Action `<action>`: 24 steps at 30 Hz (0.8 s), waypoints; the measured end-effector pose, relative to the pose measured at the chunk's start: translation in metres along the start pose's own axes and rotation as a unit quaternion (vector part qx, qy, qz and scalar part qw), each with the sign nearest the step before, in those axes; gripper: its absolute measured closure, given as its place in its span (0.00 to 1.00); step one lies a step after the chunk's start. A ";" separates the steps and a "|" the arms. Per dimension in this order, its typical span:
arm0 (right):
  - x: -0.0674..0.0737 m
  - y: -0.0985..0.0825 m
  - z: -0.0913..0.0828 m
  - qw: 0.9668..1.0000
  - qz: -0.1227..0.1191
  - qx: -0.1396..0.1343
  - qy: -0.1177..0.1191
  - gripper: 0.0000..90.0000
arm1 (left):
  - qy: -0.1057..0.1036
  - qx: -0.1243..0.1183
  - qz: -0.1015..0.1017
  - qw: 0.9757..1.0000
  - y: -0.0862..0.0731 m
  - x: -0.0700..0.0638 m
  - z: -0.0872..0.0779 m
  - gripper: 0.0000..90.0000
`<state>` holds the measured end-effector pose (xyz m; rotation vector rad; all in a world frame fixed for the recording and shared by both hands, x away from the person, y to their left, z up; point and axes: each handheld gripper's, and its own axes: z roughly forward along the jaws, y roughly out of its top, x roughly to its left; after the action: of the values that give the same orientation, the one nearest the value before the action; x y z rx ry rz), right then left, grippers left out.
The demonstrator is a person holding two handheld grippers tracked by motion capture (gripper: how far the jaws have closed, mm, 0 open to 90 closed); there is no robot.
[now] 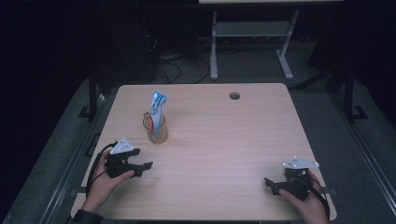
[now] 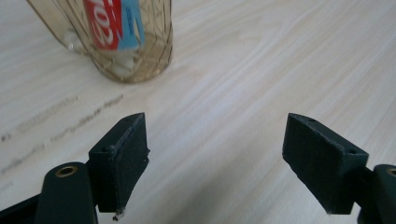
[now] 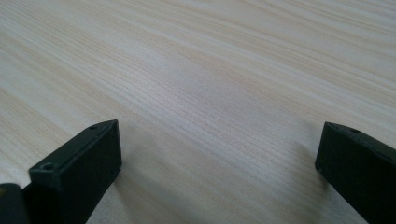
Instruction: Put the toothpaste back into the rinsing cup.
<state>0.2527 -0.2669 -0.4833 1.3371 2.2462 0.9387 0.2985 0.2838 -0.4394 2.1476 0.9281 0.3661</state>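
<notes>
The toothpaste tube [image 1: 157,108] stands upright in an amber-tinted glass cup [image 1: 156,129], its flat crimped end sticking up above the rim; through the cup's ribbed wall in the left gripper view, the tube shows a red patch with white lettering, partly cut off and not readable in full, beside a light blue band. The cup sits on the left half of the pale wooden table [image 1: 224,140], toward the middle of its depth, and faint grey marks like smudged writing run across the wood just in front of it, too blurred to read. The left gripper [image 1: 141,169] lies low over the table near the front left corner, held from behind by the person's left hand [image 1: 103,184], pointing right with the cup just beyond it; its jaws stand wide apart with nothing between them. The right gripper [image 1: 270,185] rests near the front right corner in the person's right hand [image 1: 308,205], pointing left, well apart from the cup, jaws likewise spread wide over bare wood.
</notes>
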 end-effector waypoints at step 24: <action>0.000 0.000 0.000 1.000 0.000 0.000 0.000 0.00 | 0.046 0.026 -0.003 0.999 -0.041 -0.018 0.001 0.21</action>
<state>0.2526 -0.2668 -0.4832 1.3362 2.2476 0.9389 0.2659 0.2894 -0.4698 2.1903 1.0051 0.4460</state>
